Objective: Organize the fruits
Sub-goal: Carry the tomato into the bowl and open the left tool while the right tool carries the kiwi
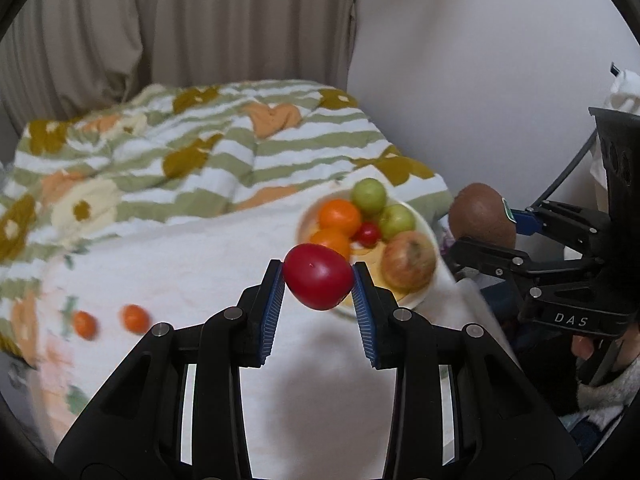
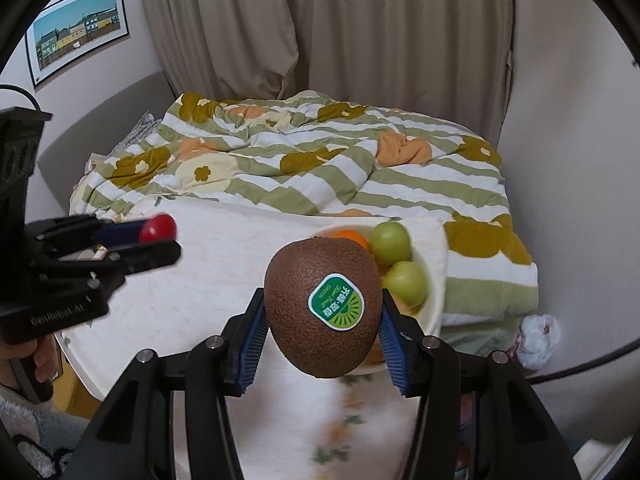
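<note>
**Desk:** Fruit in both grippers, mid-air over the bed. What are you holding?

**Spotter:** Your left gripper (image 1: 319, 280) has its jaws clamped on the red tomato (image 1: 318, 276), pinched at the pad tips. Your right gripper (image 2: 323, 316) has its jaws clamped on the kiwi (image 2: 324, 308), sticker facing the camera. The bowl (image 1: 416, 296) sits on the white cloth (image 1: 192, 256) spread over the bed, just ahead of both loads.

**Desk:** How do you set them down well?

**Spotter:** The bowl looks nearly full: an apple (image 1: 408, 260), two oranges (image 1: 339, 216), two green fruits (image 1: 369, 194) and a small tomato (image 1: 368, 233). Bring one gripper in at a time so they don't crowd each other, lower onto a gap, then release low. Two small oranges (image 1: 136, 317) lie loose on the cloth, off to the left.
</note>
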